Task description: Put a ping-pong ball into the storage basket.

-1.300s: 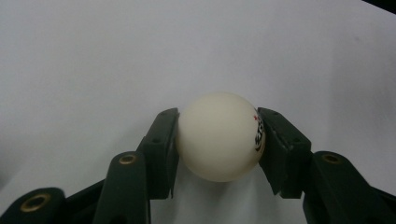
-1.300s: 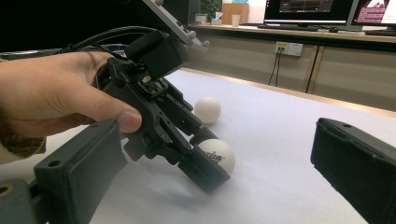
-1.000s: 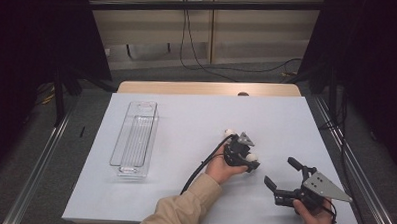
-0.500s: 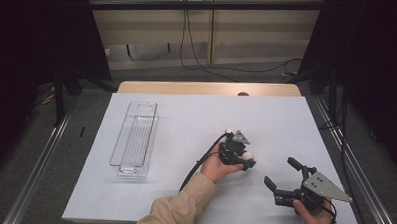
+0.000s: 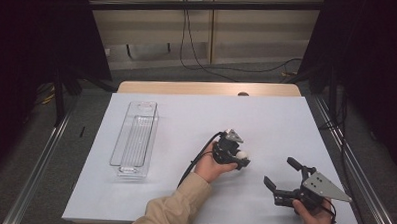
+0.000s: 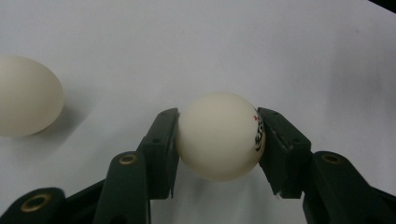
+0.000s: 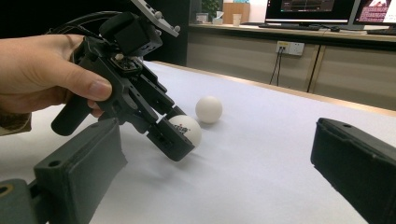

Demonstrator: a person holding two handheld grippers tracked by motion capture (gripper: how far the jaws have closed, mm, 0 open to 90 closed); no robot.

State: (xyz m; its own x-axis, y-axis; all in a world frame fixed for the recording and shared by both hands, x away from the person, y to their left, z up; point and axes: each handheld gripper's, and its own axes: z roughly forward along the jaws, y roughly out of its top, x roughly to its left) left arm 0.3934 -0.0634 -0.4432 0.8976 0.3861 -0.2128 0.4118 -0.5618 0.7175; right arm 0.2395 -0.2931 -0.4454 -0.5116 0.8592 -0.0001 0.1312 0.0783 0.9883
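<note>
Two balls lie on the white table in the high view, and the left gripper squeezes one ball, while the right gripper waits open and the clear tray is well apart. Seen from the left gripper view, this ball is grabbed but not moved yet; it is round with no long side, its print facing the right pad, and the other ball sits near. Over in the right gripper view, the held ball touches the table.

Matt white ball; clear glossy plastic tray; smooth white tabletop.

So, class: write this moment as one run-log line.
left tool: shut on printed ball | second ball: loose on white table | right tool: open, holds nothing | clear tray: untouched
</note>
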